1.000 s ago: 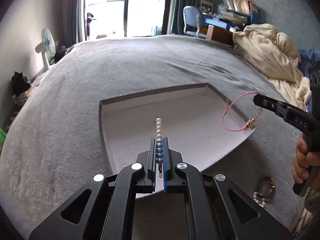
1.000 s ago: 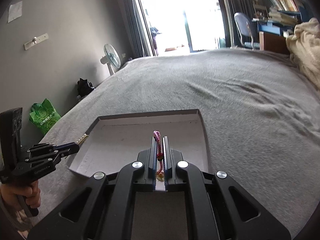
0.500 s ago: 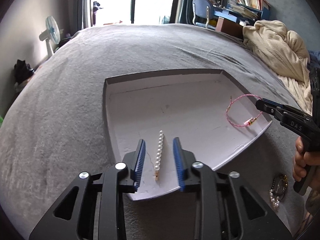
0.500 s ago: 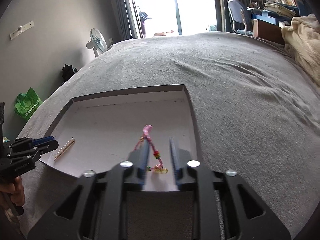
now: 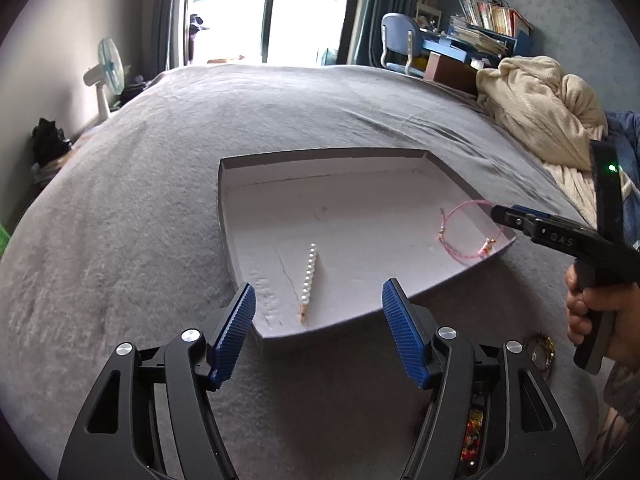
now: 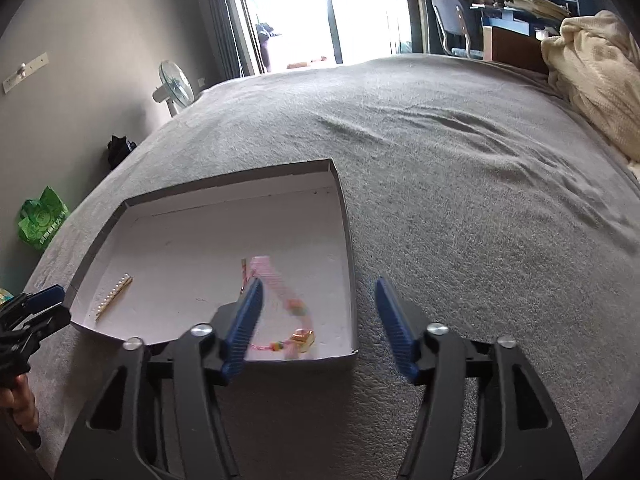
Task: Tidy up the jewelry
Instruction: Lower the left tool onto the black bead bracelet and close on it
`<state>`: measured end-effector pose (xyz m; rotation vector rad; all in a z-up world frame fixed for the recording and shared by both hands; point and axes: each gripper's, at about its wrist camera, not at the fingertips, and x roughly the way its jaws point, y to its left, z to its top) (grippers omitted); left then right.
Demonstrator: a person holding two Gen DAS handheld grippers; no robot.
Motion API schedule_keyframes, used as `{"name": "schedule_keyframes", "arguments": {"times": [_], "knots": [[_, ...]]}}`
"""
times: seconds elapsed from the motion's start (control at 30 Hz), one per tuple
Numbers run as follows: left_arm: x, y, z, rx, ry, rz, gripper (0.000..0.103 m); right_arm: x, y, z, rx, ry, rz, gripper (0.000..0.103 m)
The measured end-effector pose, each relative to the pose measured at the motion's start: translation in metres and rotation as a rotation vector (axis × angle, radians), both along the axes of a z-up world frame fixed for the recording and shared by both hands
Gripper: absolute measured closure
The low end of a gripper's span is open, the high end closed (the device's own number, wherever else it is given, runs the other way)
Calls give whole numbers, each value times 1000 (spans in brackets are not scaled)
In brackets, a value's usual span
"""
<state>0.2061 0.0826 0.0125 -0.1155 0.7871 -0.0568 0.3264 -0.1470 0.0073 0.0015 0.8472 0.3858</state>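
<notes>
A shallow grey box lid with a white floor (image 5: 360, 204) (image 6: 208, 240) lies on the grey bed. A pearl hair clip (image 5: 309, 276) (image 6: 114, 295) rests on that floor near the front edge. My left gripper (image 5: 316, 312) hovers just behind it, jaws opening, with nothing pressed between the blue pads. A pink cord bracelet (image 5: 466, 232) (image 6: 280, 300) with small charms lies in the box's right part. My right gripper (image 6: 318, 316) is above the box's near right corner, jaws opening, and the bracelet lies free beneath them. In the left wrist view the right gripper (image 5: 504, 216) reaches in from the right.
More jewelry lies on the bed at the right of the box: a gold-rimmed piece (image 5: 542, 350) and a colourful beaded one (image 5: 472, 436). A cream blanket (image 5: 536, 112) is heaped at the far right. A fan (image 6: 174, 88) and a green bag (image 6: 42, 220) stand beside the bed.
Both grippers went from shut to open. The pearl clip dropped from the left one and the pink bracelet from the right one onto the box floor. Both hands sank a little.
</notes>
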Motion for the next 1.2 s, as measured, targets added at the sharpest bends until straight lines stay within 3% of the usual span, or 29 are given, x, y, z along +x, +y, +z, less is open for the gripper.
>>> {"name": "schedule_keyframes", "arguments": {"times": [0.1,0.5,1.03,1.2], "knots": [[-3,-1,2,-7,-4,0,36,-4,4,-2,-26,-3,11,37],[-34,-17,11,-35,-32,-37,34,-44,-20,6,48,-42,-12,36],[-64,-43,-18,-28,34,-107,34,-121,-58,-4,84,-72,-30,36],[-62,-55,-27,-29,80,-160,46,-135,-61,-9,103,-76,-26,36]]}}
